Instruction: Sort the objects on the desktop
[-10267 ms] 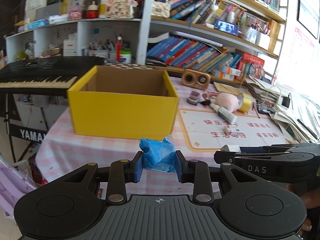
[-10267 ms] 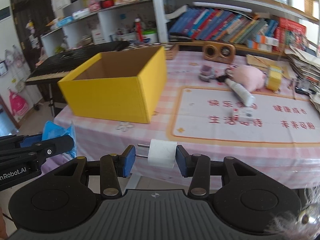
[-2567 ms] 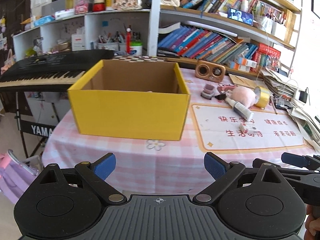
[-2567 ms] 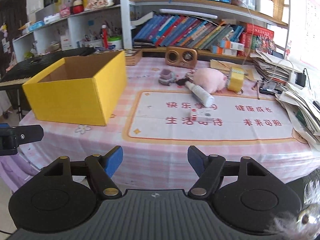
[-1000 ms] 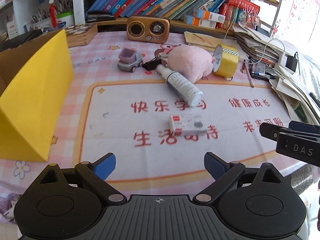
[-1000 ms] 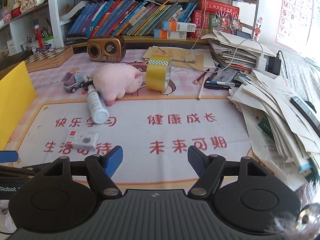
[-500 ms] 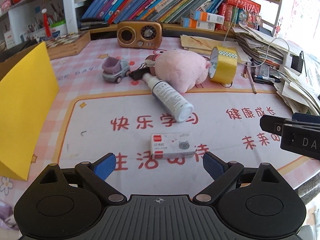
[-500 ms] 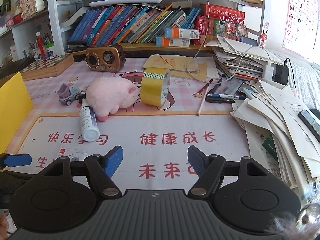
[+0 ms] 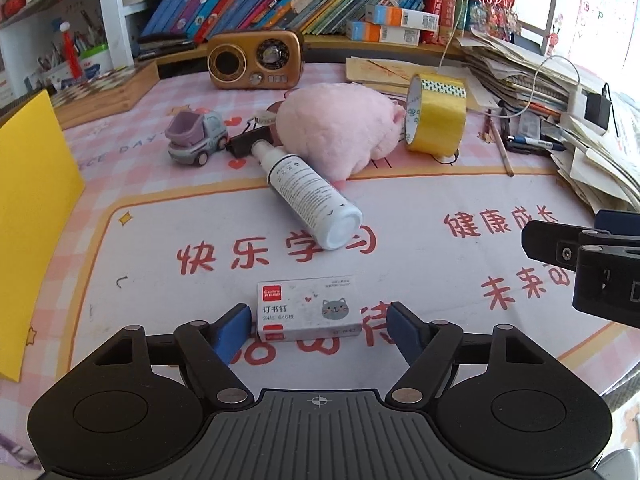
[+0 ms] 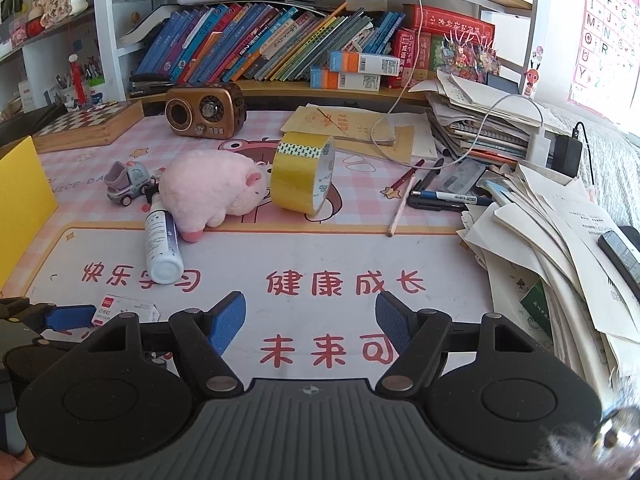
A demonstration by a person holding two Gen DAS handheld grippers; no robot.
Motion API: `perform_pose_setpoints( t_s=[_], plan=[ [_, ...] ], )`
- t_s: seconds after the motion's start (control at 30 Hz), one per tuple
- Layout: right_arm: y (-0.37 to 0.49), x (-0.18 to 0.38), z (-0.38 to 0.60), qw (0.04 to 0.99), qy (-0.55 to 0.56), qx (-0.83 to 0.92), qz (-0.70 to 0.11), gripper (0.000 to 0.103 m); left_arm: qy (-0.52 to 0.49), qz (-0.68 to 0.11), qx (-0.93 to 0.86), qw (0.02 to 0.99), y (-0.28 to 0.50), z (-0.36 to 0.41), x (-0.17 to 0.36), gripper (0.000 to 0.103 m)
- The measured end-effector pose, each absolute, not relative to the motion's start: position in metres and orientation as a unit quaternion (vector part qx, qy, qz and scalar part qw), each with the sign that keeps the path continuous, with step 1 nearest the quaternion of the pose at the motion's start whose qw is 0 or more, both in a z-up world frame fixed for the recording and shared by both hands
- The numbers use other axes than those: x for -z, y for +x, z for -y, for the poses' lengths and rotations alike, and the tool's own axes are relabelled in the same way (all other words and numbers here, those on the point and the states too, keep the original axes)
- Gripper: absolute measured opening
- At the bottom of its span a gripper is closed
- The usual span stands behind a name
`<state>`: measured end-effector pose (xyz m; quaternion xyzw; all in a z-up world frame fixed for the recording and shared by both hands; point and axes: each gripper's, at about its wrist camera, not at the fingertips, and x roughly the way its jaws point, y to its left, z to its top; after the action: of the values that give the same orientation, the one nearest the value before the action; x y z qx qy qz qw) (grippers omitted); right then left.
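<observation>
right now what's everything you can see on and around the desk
staple box: 1, white and red, on mat between left gripper's fingers
spray bottle: 1, white, lying on mat, touching plush
plush: 1, pink, behind bottle
tape roll: 1, yellow, on edge right of plush
toy truck: 1, purple-grey, left of plush
radio: 1, brown, at back
yellow box: 1, left edge
pencil: 1, right of tape
papers: pile, white, right side
books: many, mixed, shelf
left gripper: closing round staple box, pads not yet pressing
right gripper: open, nothing between

My left tongs [image 9: 318,326] and right tongs [image 10: 310,316] are black plastic, with blue pads [image 9: 234,330], silver screws and ribbed bodies.
</observation>
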<state>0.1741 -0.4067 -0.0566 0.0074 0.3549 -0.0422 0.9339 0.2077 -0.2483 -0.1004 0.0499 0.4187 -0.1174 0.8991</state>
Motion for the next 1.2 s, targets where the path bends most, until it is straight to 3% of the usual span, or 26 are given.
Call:
perform_pose_setpoints(
  t_s=[0.07, 0.13, 0.43, 0.67, 1.2],
  plan=[
    [0.176, 0.058, 0.405, 0.933, 0.006, 0.038, -0.358, 0.07, 0.062, -0.411, 0.113, 0.902, 0.208, 0.249, 0.1, 0.058],
    [0.179, 0.059, 0.402, 0.932, 0.005, 0.03, -0.361, 0.07, 0.062, -0.41, 0.117, 0.902, 0.209, 0.248, 0.099, 0.054],
    [0.219, 0.064, 0.376, 0.931, 0.003, -0.04, -0.363, 0.071, 0.031, -0.408, 0.095, 0.907, 0.201, 0.202, 0.081, 0.053],
    [0.265, 0.077, 0.339, 0.918, -0.024, -0.114, -0.379, 0.055, 0.009, -0.395, 0.082, 0.915, 0.184, 0.167, 0.056, 0.053],
    [0.307, 0.101, 0.314, 0.897, -0.062, -0.147, -0.413, 0.042, 0.003, -0.375, 0.076, 0.924, 0.171, 0.155, 0.038, 0.053]
  ],
)
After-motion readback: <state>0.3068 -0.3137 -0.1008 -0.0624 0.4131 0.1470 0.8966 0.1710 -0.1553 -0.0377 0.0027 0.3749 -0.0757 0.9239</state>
